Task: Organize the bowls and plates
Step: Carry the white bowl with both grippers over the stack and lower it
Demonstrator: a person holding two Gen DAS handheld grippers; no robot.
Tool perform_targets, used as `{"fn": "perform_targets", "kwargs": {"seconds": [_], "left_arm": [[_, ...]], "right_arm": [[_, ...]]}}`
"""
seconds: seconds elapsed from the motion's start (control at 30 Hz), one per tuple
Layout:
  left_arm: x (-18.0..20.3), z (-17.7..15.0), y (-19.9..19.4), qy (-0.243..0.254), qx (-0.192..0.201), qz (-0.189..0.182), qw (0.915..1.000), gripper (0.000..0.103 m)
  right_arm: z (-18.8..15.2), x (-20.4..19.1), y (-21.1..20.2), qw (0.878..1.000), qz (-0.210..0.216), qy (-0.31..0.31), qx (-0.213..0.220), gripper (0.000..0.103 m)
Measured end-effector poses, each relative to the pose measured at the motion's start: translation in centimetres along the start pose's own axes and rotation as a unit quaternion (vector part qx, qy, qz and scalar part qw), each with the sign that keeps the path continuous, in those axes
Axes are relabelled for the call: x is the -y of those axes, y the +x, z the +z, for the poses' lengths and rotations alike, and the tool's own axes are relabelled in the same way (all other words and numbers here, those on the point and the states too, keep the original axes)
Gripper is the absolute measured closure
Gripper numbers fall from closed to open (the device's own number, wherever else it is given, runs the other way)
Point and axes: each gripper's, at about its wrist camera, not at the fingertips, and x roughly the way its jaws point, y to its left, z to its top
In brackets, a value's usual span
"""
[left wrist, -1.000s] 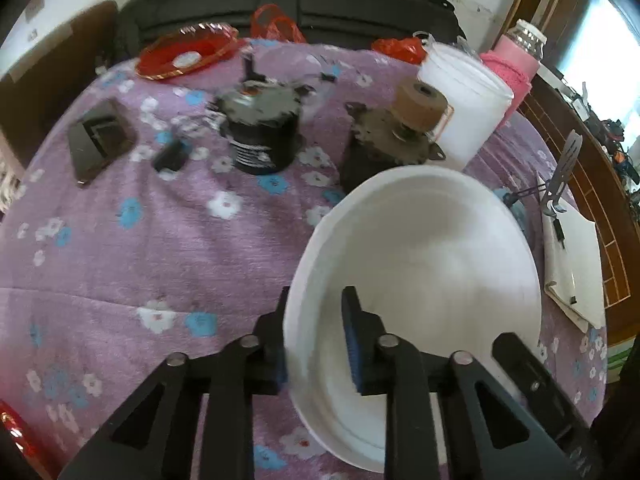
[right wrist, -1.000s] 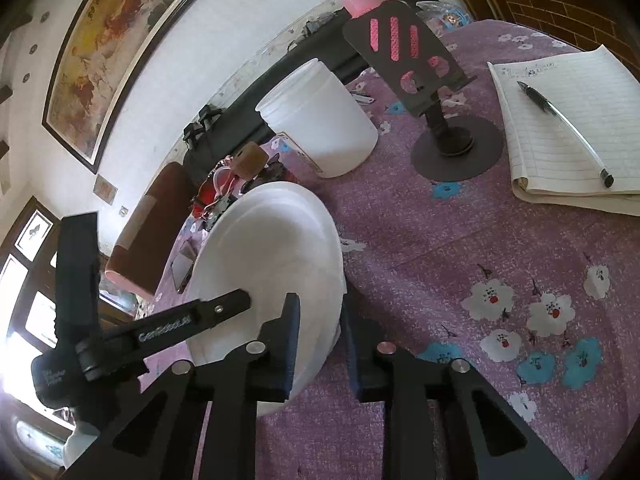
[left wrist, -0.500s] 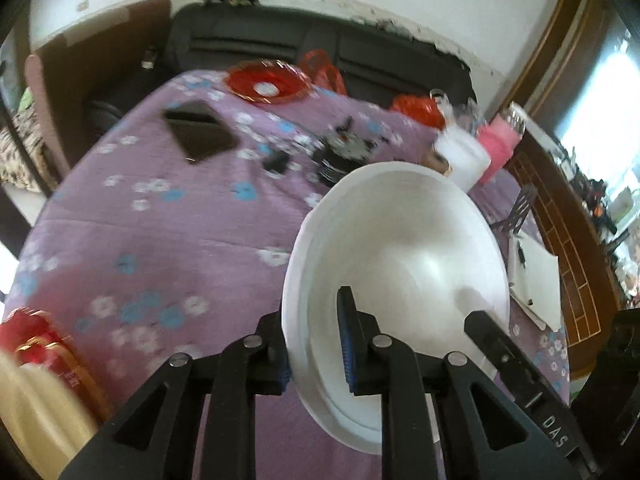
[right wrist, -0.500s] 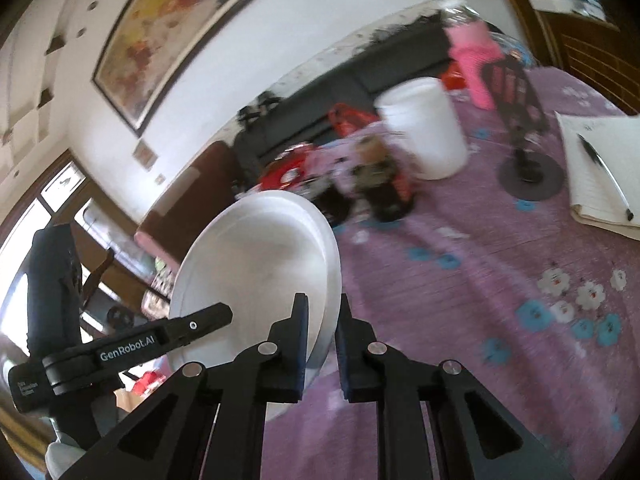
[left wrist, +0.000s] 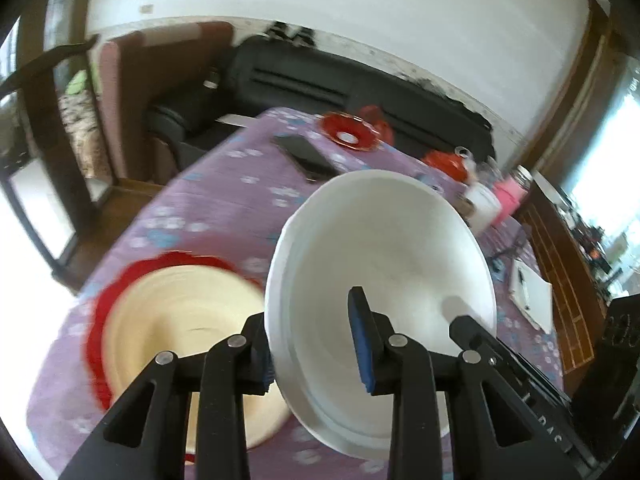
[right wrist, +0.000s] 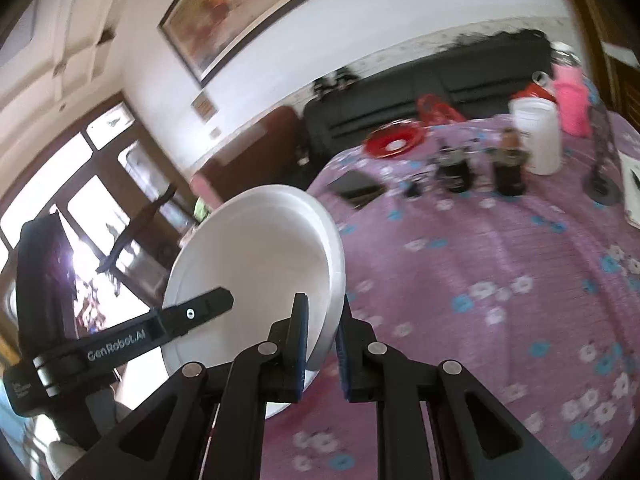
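white bowl [left wrist: 380,280] clamped by rim in left gripper [left wrist: 316,344] and right gripper [right wrist: 322,340], now carried off table centre; cream plate [left wrist: 180,320] on red plate newly seen at 9 o'clock, judged stacking target.

- the bowl [left wrist: 380,248] is showing plain white, inside and on its rim.
- the tablecloth [right wrist: 460,280] is showing purple with white and blue flowers.
- the plate [left wrist: 172,320] on the cloth is showing cream with a red scalloped edge.
- the far dish [right wrist: 394,141] is glowing red with a white centre.
- the left gripper [left wrist: 316,344] is showing black with blue pads.
- the tub [right wrist: 538,140] is showing white, the bottle [right wrist: 572,96] beside it pink.
- the sofa [left wrist: 320,84] is showing black.
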Motion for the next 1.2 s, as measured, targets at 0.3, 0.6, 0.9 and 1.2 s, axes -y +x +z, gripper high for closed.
{"fn": "perform_targets", "kwargs": {"seconds": [0.3,0.6,0.9,1.2], "left_arm": [[-7.2,-1.7,-1.7,-0.042,0.002,0.036,0.9984,0.074],[-8.3,-3.4,-3.1,-0.034,0.031,0.057,0.9973,0.074],[-6.8,-4.8,-3.5,0.017,0.081,0.133,0.9877,0.074],[-7.2,-4.6,-3.2,0.029,0.081,0.154,0.9842,0.074]], "right_arm": [[-2.8,-5.5,4.2,0.998,0.016,-0.038,-0.04,0.088],[-3.7,-6.7,4.8,0.997,0.021,-0.05,-0.047,0.088],[-4.8,-7.1,5.4,0.996,0.014,-0.067,-0.051,0.088],[-5.0,-7.5,6.5,0.996,0.01,-0.068,-0.062,0.088]]}}
